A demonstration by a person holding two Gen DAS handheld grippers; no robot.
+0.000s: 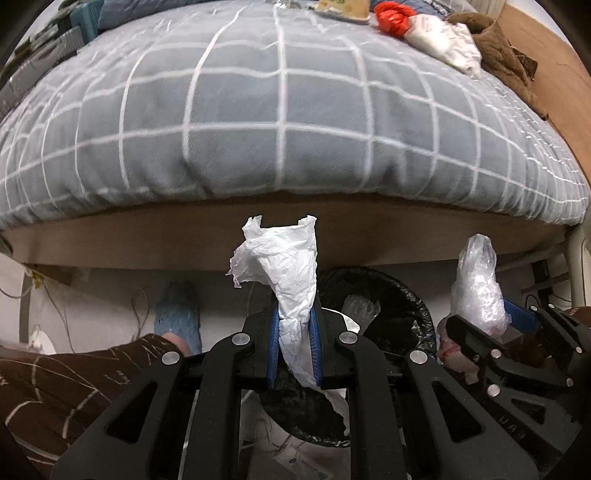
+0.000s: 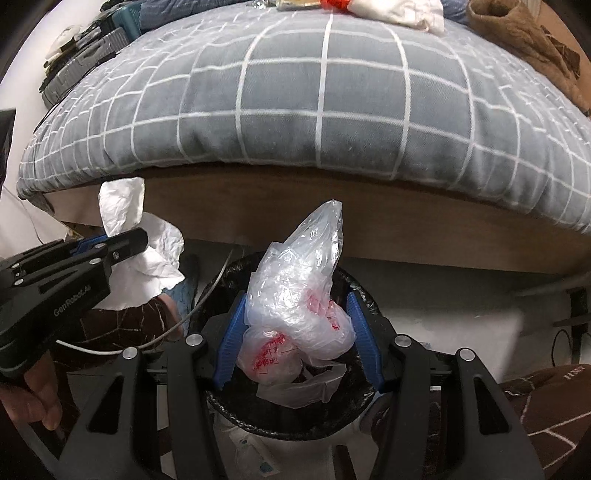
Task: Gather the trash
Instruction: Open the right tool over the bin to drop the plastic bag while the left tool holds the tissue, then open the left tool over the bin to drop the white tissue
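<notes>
Black linkage arms fill the bottom of both wrist views, and everything else sits around the trash bin (image 2: 218, 397), a round bin lined with a black bag on the floor just in front of the bed (image 2: 325, 110).

Left of the bin, the left gripper (image 1: 294, 325) has its blue pads squeezed tight on a crumpled white tissue (image 1: 284, 258), which sticks up above the fingertips and trails below them over the bin's near rim. A person's hand (image 2: 29, 398) holds that gripper's handle.

Directly above the bin's mouth, the right gripper (image 2: 295, 314) stands partly open, its pads pressing both sides of a bunched clear plastic bag (image 2: 295, 295) with red print. More clear plastic lies inside the bin beneath it.

Beyond the bin, on the far part of the checked grey bedding, lie a red bag (image 1: 391, 16) and a white bag (image 1: 443, 40).
</notes>
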